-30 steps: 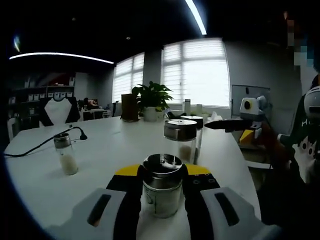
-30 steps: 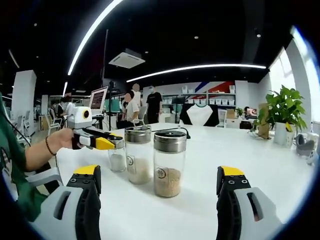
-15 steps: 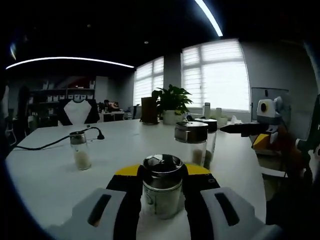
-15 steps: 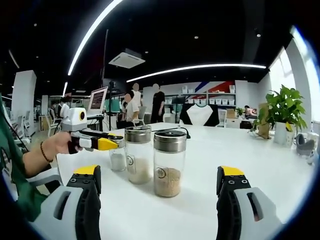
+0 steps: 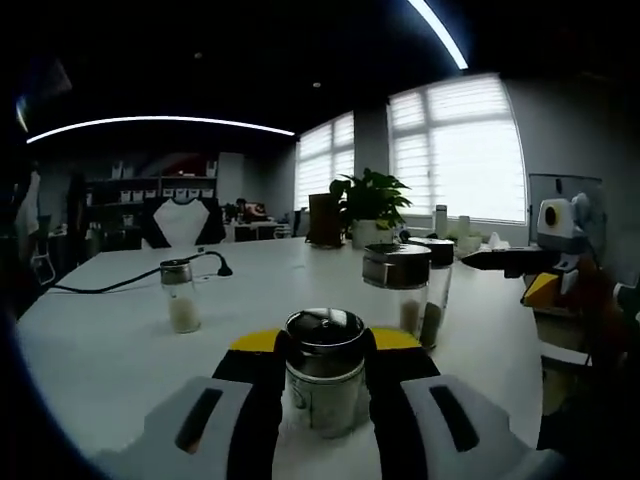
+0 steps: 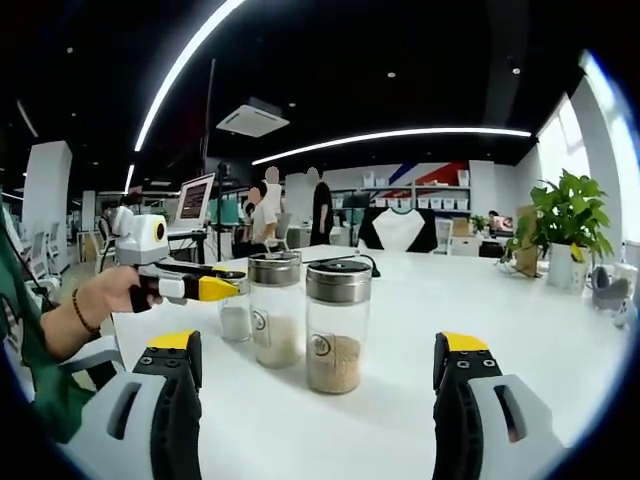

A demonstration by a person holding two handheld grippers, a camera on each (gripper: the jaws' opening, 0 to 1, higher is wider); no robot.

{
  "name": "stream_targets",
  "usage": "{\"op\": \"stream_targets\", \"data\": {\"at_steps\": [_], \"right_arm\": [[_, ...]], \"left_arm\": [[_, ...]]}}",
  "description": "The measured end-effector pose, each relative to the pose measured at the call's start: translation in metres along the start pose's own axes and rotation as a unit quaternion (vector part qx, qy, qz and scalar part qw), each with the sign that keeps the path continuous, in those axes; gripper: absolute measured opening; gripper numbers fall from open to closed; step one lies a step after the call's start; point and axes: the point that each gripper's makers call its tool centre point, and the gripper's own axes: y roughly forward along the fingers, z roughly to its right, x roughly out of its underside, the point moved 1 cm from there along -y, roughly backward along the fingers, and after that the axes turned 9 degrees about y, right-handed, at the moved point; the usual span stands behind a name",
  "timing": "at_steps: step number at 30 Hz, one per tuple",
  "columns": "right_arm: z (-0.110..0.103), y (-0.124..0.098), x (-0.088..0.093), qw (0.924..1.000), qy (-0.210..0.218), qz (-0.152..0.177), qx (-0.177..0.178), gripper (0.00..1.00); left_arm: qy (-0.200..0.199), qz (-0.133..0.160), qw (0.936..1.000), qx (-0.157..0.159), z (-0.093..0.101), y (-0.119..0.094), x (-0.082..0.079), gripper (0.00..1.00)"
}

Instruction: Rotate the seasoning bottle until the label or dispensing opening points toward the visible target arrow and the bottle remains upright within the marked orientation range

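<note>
My left gripper (image 5: 322,385) stayed clamped on the seasoning bottle (image 5: 323,372), upright on the table (image 5: 110,350); the background slid rightward, so I was probably twisting it. My right gripper (image 6: 318,385) hung wide, empty.

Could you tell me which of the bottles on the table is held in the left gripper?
The steel-capped bottle between the left gripper jaws; the small shaker and the two tall jars stand free on the table.
</note>
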Motion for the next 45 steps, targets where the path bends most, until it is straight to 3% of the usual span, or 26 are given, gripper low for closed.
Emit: {"op": "stream_targets", "data": {"at_steps": [5,11,25,26,30,32,37,39,42,45], "right_arm": [[0.005,0.000,0.000,1.0000,0.005,-0.001,0.006,0.99],[0.007,-0.001,-0.002,1.0000,0.004,0.004,0.006,0.99],[0.011,0.002,0.001,1.0000,0.007,-0.002,0.004,0.99],[0.011,0.003,0.001,1.0000,0.007,-0.004,0.004,0.99],[0.011,0.003,0.003,0.9999,0.007,-0.007,0.003,0.99],[0.011,0.003,0.002,1.0000,0.007,-0.007,0.002,0.99],[0.011,0.002,0.003,0.9999,0.008,-0.007,0.004,0.99],[0.011,0.003,0.003,0.9999,0.008,-0.007,0.003,0.99],[0.011,0.002,0.002,1.0000,0.006,-0.005,0.002,0.99],[0.011,0.003,0.002,1.0000,0.005,-0.005,0.002,0.99]], "left_arm": [[0.007,-0.017,0.9996,-0.023,-0.001,0.000,0.000,0.32],[0.005,-0.018,0.9992,-0.037,-0.003,0.000,0.001,0.32],[0.009,0.003,0.9994,-0.033,-0.001,-0.004,-0.002,0.34],[0.000,0.018,0.9995,-0.028,-0.001,-0.004,-0.006,0.38],[-0.002,0.019,0.9997,-0.014,-0.004,-0.008,-0.006,0.52],[-0.009,0.027,0.9995,0.016,0.000,-0.009,-0.009,0.56],[-0.002,0.033,0.9990,0.029,-0.006,-0.011,-0.014,0.56],[-0.006,0.046,0.9968,0.064,0.001,-0.011,-0.017,0.55],[-0.013,0.051,0.9949,0.086,0.002,-0.012,-0.017,0.55],[0.017,0.046,0.9926,0.111,0.001,-0.013,-0.016,0.55]]}}
